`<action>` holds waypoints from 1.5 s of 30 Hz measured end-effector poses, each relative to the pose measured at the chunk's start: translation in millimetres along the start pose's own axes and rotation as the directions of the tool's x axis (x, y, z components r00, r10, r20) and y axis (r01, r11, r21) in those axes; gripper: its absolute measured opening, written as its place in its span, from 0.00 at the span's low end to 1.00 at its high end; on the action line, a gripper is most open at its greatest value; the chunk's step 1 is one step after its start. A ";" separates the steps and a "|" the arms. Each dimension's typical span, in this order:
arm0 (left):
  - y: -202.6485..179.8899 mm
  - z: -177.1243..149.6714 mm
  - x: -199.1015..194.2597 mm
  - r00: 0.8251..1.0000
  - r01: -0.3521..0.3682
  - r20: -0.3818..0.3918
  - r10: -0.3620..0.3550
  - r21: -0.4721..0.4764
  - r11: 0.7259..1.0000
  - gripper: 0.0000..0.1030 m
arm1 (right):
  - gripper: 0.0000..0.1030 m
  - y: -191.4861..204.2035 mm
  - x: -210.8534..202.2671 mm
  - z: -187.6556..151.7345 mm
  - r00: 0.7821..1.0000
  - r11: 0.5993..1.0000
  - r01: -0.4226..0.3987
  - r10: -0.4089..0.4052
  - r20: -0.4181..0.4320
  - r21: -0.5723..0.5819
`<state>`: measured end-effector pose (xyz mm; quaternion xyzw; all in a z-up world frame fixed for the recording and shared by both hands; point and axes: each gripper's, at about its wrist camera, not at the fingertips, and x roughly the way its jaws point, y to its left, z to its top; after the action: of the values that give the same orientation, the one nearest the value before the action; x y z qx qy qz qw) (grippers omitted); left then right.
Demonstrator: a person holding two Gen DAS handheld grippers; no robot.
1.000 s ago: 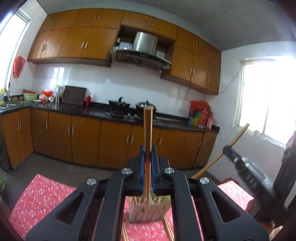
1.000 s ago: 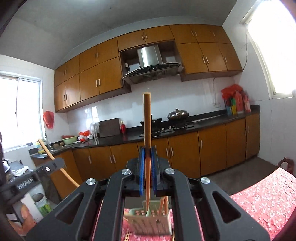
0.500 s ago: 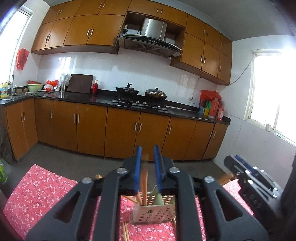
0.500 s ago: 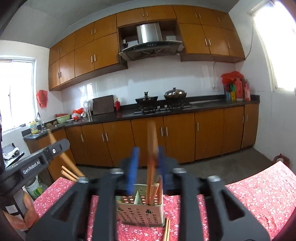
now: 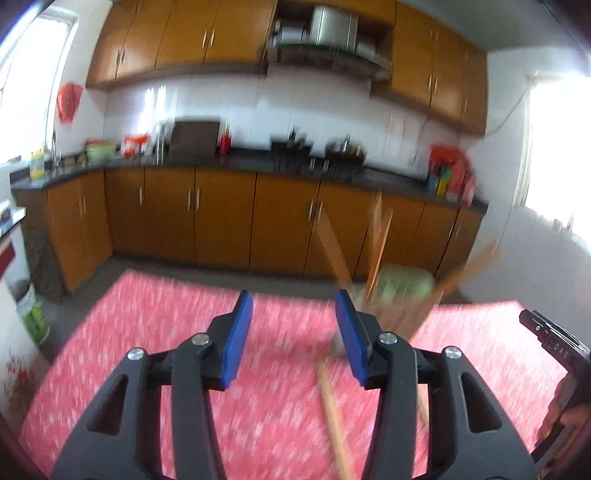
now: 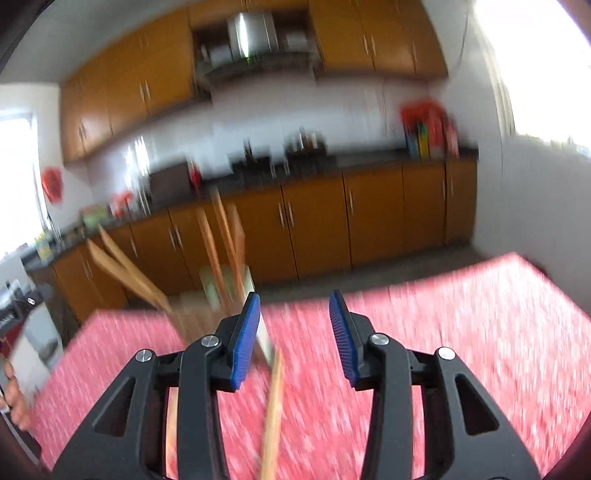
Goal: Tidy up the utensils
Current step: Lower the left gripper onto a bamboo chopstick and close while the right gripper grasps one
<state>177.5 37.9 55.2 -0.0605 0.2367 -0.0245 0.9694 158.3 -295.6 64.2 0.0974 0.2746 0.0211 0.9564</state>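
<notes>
Both tools hang with jaws spread and nothing between them above a counter draped in red floral cloth (image 5: 147, 350); the left tool (image 5: 293, 332) and the right tool (image 6: 293, 332) each look across the cloth toward the utensil holder (image 6: 192, 314), which stands at the counter's far edge, ahead and to the right in the left view, ahead and to the left in the right view; wooden chopsticks (image 6: 221, 251) stand in it, leaning apart at loose angles, apparently sorted upright so they stay together and off the cloth; more chopsticks (image 5: 334, 417) lie flat on the cloth just below and between the tools, one plainly seen in each view (image 6: 271, 417), and these look to be what is left to gather; heavy blur makes the holder's compartments impossible to tell apart. Behind the counter runs a kitchen of orange-brown cabinets (image 5: 221, 218), a dark worktop carrying pots and bottles, a steel range hood (image 6: 251, 33) over white tiles, and bright windows at either side; a plastic bucket (image 5: 35, 317) sits on the floor at the left.
</notes>
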 end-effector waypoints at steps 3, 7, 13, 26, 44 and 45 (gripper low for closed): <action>11.5 -43.5 18.9 0.991 -0.012 -0.135 0.011 -0.006 1.000 0.44 | 0.23 -5.5 33.3 -45.1 0.978 0.999 -0.039 0.044 -0.205 0.028; 13.2 -88.4 34.6 0.964 0.018 -0.266 -0.027 -0.036 0.999 0.41 | 0.21 3.9 50.5 -84.0 0.944 0.996 -0.078 0.085 -0.317 0.033; 5.9 -121.0 41.5 0.937 0.047 -0.343 -0.061 -0.049 0.998 0.41 | 0.19 23.1 61.1 -98.2 0.928 0.994 -0.107 0.106 -0.358 0.017; -23.6 -128.4 53.2 0.907 0.107 -0.407 -0.103 -0.013 0.994 0.28 | 0.07 7.2 68.6 -104.7 0.943 0.999 0.032 -0.037 -0.331 -0.020; -50.5 -138.8 68.3 0.894 0.097 -0.445 -0.050 0.083 0.992 0.16 | 0.08 7.2 64.5 -107.1 0.945 0.999 0.022 -0.034 -0.326 -0.041; -51.1 -138.3 69.8 0.897 0.088 -0.441 -0.042 0.085 0.993 0.15 | 0.08 8.9 64.8 -107.6 0.945 0.999 0.018 -0.031 -0.326 -0.043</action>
<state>174.5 -32.7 -91.8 -0.0115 0.4450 -0.0820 0.8917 156.4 -262.0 -57.2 0.0701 0.4298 0.0306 0.8997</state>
